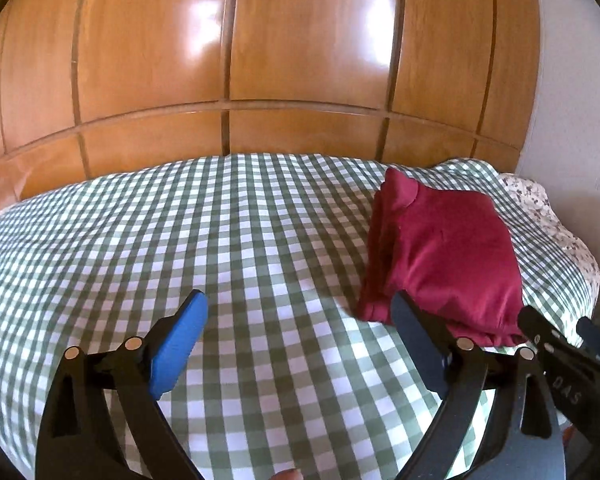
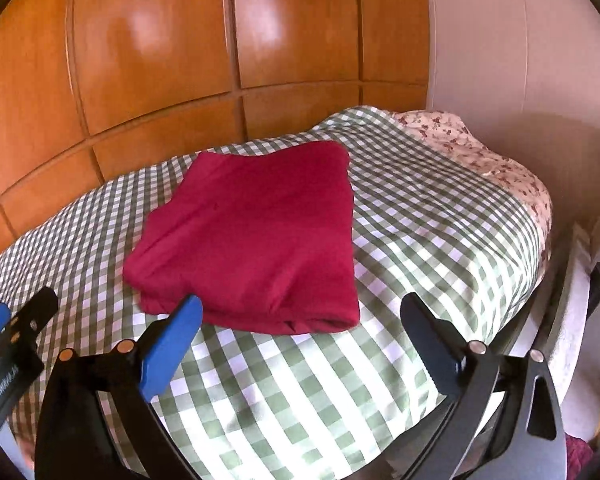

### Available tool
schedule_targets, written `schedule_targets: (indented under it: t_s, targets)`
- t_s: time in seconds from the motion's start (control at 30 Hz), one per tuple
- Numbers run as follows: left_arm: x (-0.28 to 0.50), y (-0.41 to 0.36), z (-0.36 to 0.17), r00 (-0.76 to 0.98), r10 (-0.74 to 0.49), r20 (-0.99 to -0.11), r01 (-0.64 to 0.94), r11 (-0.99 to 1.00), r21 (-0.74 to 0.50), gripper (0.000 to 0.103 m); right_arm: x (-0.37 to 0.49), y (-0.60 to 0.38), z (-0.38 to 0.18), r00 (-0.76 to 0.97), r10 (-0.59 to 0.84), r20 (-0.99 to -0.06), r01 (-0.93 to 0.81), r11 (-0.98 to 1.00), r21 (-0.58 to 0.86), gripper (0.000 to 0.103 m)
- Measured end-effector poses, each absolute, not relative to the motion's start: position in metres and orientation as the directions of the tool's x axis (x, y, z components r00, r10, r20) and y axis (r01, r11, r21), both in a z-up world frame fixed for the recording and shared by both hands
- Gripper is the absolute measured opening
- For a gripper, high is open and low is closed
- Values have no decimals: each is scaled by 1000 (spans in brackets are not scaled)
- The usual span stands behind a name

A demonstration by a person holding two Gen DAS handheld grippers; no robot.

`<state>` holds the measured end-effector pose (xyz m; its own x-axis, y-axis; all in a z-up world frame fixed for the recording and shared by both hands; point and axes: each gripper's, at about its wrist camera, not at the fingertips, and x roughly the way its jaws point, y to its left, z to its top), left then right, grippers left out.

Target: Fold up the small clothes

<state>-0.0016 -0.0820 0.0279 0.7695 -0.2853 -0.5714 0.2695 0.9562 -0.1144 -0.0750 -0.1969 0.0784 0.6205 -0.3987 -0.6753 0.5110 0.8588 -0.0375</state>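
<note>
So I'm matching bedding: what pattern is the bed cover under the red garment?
Green-and-white gingham check bed cover, clearest in the right wrist view.

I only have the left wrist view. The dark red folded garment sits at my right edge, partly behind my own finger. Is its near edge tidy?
Observer: In the right wrist view the dark red folded garment shows whole: a flat, roughly square bundle, its near edge a rounded fold.
Operator: Is the right gripper holding it?
Observer: No. The right gripper is open with nothing between its fingers; only its blue finger overlaps the garment's near corner in the picture.
Operator: What lies beyond the garment?
Observer: The green-and-white checked bedcover ends at a floral sheet beside a white wall.
</note>
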Motion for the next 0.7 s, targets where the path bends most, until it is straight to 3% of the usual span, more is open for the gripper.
schedule_targets:
  t_s: [0.7]
  targets:
    - [-5,-82,17,765,-253,-592,251,964,-87,99,-74,-188,72,614,-407,-676,515,856,-47,100]
